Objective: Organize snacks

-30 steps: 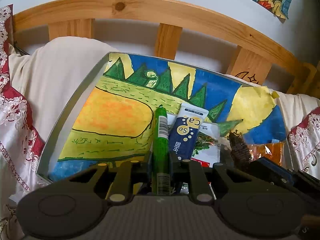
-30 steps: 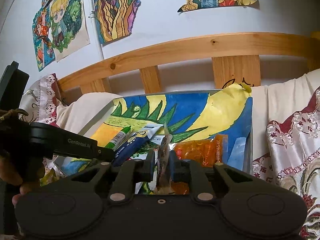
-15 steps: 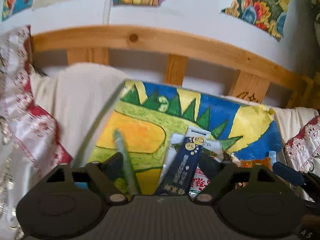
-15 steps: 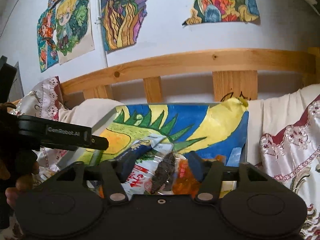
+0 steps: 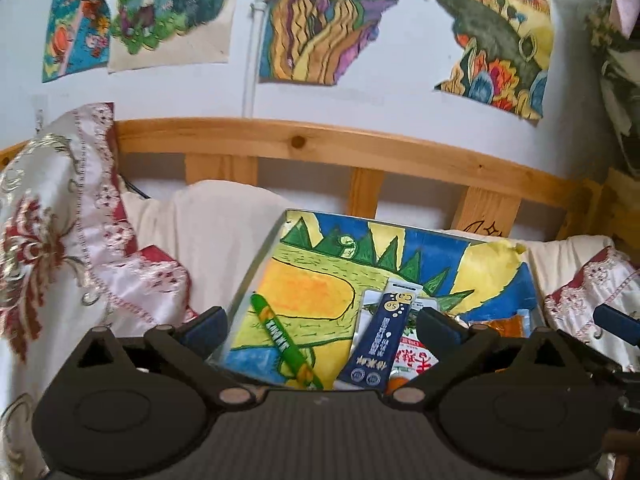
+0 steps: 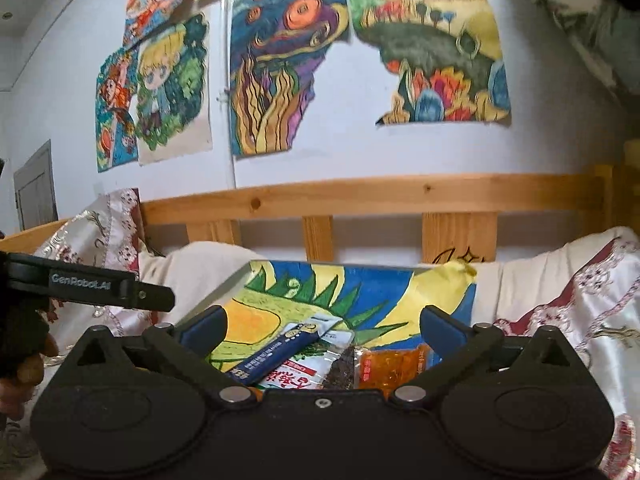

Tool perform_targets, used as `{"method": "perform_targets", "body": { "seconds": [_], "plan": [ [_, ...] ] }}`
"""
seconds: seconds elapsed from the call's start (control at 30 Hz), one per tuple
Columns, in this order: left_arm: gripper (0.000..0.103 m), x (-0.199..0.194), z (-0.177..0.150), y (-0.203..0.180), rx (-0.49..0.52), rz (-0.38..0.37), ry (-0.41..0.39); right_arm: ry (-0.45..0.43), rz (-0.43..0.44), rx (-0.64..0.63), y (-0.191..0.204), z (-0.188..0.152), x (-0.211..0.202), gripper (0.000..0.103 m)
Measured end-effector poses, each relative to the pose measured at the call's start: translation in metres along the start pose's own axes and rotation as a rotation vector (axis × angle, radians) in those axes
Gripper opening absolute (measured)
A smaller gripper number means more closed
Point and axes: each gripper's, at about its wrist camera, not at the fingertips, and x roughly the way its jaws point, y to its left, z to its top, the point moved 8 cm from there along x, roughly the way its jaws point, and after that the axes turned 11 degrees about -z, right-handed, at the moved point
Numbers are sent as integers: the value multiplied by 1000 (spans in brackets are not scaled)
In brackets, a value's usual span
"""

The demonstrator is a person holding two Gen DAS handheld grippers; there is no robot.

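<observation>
Left gripper [image 5: 320,322] lets go green stick [image 5: 285,346], jaws opening | right gripper [image 6: 320,330] releases dark packet [image 6: 341,368], jaws opening | both pulled back from tray [image 5: 256,268]

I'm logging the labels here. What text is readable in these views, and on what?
"GenRobot.AI": side of the left gripper.
"Ca": top of the dark blue packet.
Green stick: white lettering, too blurred.
White packet: red characters, unreadable.

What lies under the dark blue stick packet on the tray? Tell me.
The dark blue stick packet lies across a white packet with red print, which rests on the painted tray. How far that white packet extends beneath is covered; anything else under it cannot be seen.
</observation>
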Motion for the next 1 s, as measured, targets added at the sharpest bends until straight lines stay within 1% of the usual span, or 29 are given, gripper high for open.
{"method": "perform_targets", "body": {
  "seconds": [0.3,0.57,0.73,0.87,1.0],
  "plan": [
    [102,-61,-19,11,-28,-13,-38,-41,-14,-18,12,5,-53,102],
    [102,-99,-38,20,-38,-8,-64,-50,-27,-48,24,-5,-104,102],
    [102,-117,-52,22,-42,-9,-70,-45,-49,-36,26,-12,-132,102],
    [102,-128,-65,22,-44,-21,-56,-24,-65,-27,28,-21,-147,102],
    [102,-134,-81,19,-14,-39,-39,8,-77,-15,30,-32,-158,102]
  ]
}}
